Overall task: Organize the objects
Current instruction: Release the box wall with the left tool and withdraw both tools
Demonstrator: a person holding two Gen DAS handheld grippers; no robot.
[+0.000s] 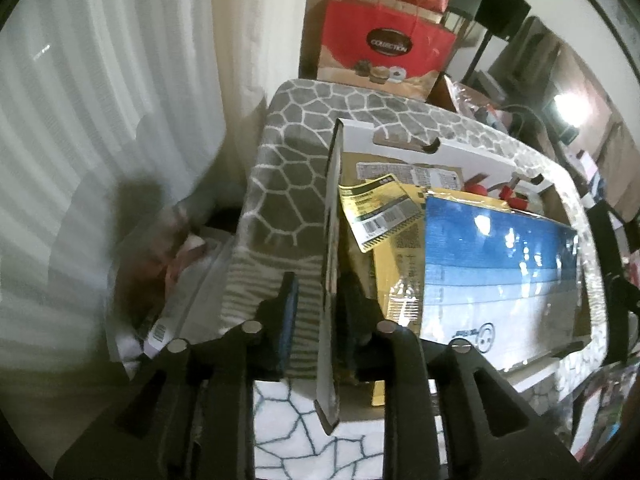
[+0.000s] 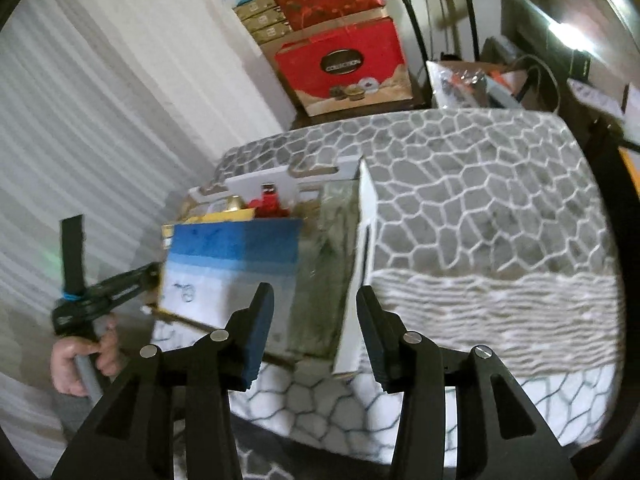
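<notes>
The left tool (image 1: 318, 316) straddles the box flap (image 1: 330, 280), jaws slack around it. The right tool (image 2: 316, 336) hangs open, holding nothing, by the box (image 2: 320, 280).

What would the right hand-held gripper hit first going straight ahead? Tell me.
Most likely the white box flap: it stands edge-on between the open jaws of the right hand-held gripper. Depth is unclear.

Only thing I can actually read is "COLLECTION", on a dark oval badge on the red gift box (image 1: 386, 46) stacked at the far side. The yellow tag (image 1: 378, 210) has a barcode and small print, too blurry to read.
</notes>
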